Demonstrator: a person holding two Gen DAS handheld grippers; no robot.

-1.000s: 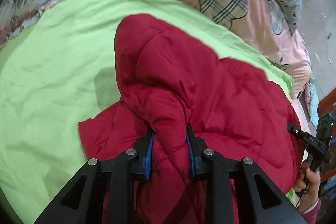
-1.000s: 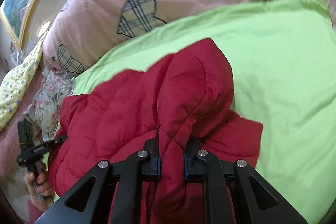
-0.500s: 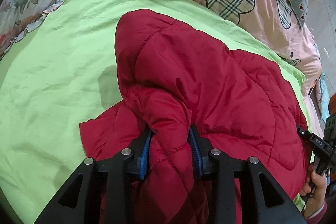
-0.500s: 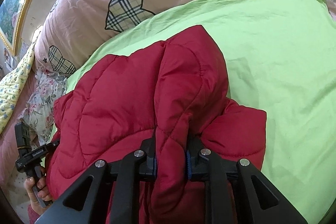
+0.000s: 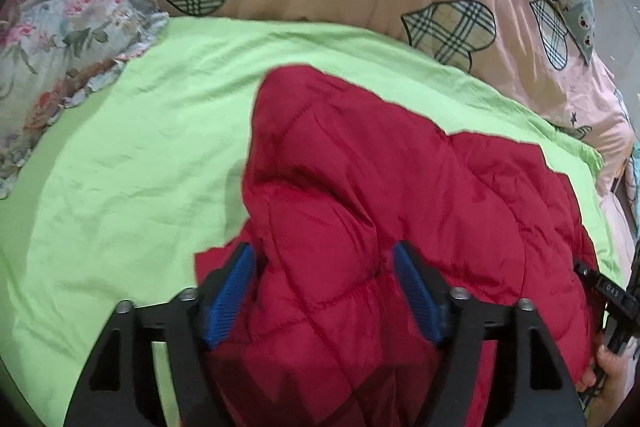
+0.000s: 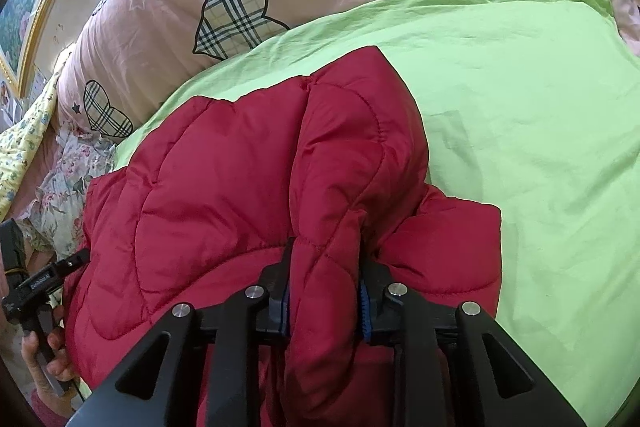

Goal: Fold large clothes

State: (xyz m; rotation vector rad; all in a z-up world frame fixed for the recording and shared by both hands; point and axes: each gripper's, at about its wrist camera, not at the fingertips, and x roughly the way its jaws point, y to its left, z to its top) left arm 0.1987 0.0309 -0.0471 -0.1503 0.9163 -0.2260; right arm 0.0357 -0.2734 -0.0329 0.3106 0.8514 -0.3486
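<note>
You are laying a red quilted jacket [image 5: 380, 195] on the green bed sheet [image 5: 120, 167]: left gripper [image 5: 324, 279] jaws are standing wide around a fold, right gripper [image 6: 324, 291] jaws are pinching another, so release both low.

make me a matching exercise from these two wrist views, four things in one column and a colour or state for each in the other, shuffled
Column 1:
1. left tongs
2. right tongs
3. quilted jacket
4. bed cover under the jacket

Column 2:
a. lime green
b. dark red
c. spread wide, blue pads off the fabric
d. clamped on a fold of fabric

Pairs: 1-c, 2-d, 3-b, 4-a
</note>
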